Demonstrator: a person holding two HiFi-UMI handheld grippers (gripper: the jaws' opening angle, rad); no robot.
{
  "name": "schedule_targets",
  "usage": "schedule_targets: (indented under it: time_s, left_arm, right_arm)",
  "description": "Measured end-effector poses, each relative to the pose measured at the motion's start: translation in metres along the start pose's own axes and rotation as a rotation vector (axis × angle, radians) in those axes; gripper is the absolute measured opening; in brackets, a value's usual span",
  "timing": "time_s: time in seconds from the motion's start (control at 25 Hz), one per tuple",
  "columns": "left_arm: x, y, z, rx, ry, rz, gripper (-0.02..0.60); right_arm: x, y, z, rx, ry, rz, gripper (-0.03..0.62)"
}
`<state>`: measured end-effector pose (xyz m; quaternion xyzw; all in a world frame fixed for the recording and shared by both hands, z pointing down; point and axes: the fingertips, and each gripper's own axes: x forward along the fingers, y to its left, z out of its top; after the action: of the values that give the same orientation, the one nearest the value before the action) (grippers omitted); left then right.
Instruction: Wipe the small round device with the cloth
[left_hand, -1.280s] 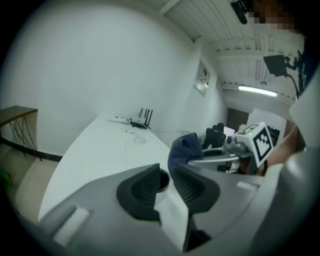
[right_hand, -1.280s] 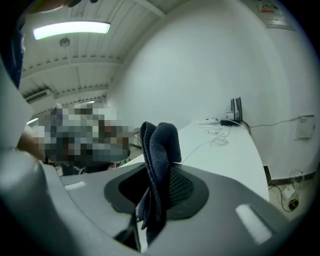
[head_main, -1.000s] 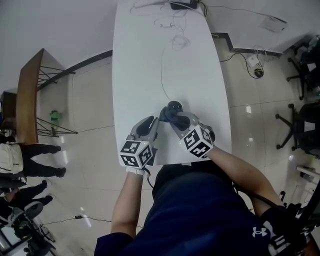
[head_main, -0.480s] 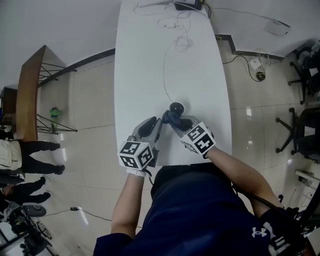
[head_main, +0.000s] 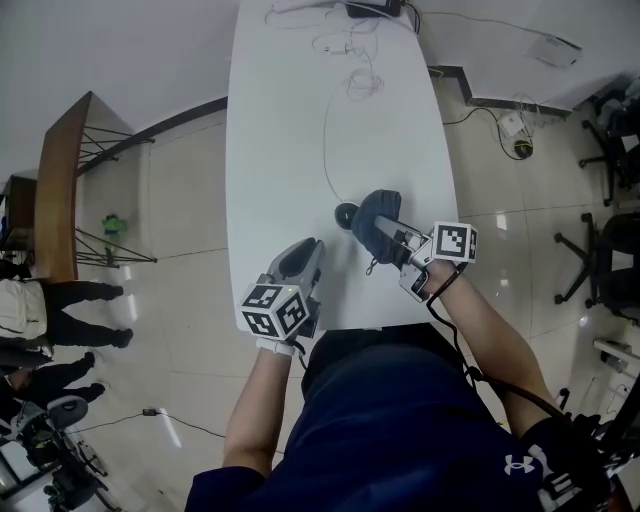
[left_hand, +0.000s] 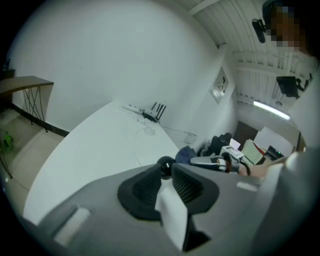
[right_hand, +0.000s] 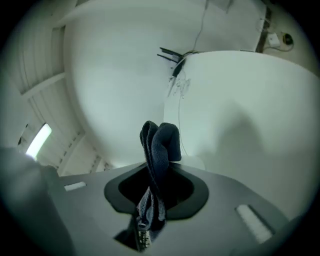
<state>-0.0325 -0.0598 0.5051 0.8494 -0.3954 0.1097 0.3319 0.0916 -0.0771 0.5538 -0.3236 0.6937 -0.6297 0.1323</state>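
The small round black device sits on the long white table, toward its near end. Just right of it is the dark blue cloth, held in my right gripper. A thin cable runs from the device to the table's far end.

- The white table is bare down its left side and along its right edge, so both are open for passing.
- A thin cable runs up the middle from the small round device.
- The cloth blocks the device's right side.
- A router and loose wires crowd the far end.
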Motion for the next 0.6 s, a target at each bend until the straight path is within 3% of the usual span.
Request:
schedule_targets:
  time_s: [0.12, 0.2, 0.24, 0.4, 0.44, 0.48, 0.6]
  left_arm:
    - [0.001, -0.009, -0.001, 0.005, 0.006, -0.012, 0.067]
    - [0.001, -0.012, 0.0, 0.009, 0.005, -0.014, 0.067]
    - [0.001, -0.013, 0.001, 0.01, 0.002, -0.013, 0.067]
    - [-0.005, -0.009, 0.002, 0.0, -0.021, -0.007, 0.067]
    - [-0.007, -0.008, 0.002, -0.007, -0.028, -0.007, 0.067]
    - [-0.01, -0.007, 0.003, -0.016, -0.035, -0.007, 0.067]
    - [-0.017, 0.0, 0.002, -0.053, -0.056, -0.004, 0.064]
  right_arm:
    - [-0.008, -0.028, -0.003, 0.107, -0.024, -0.007, 0.091]
    - [-0.009, -0.032, -0.003, 0.096, -0.029, -0.014, 0.091]
    - [-0.009, -0.028, -0.001, 0.046, -0.032, -0.025, 0.091]
    - [-0.013, 0.01, 0.022, -0.323, -0.071, -0.161, 0.091]
    - [-0.01, 0.023, 0.026, -0.367, -0.073, -0.173, 0.091]
    - [-0.006, 0.033, 0.027, -0.365, -0.065, -0.165, 0.091]
    - [0.015, 0.047, 0.015, -0.195, -0.016, -0.122, 0.091]
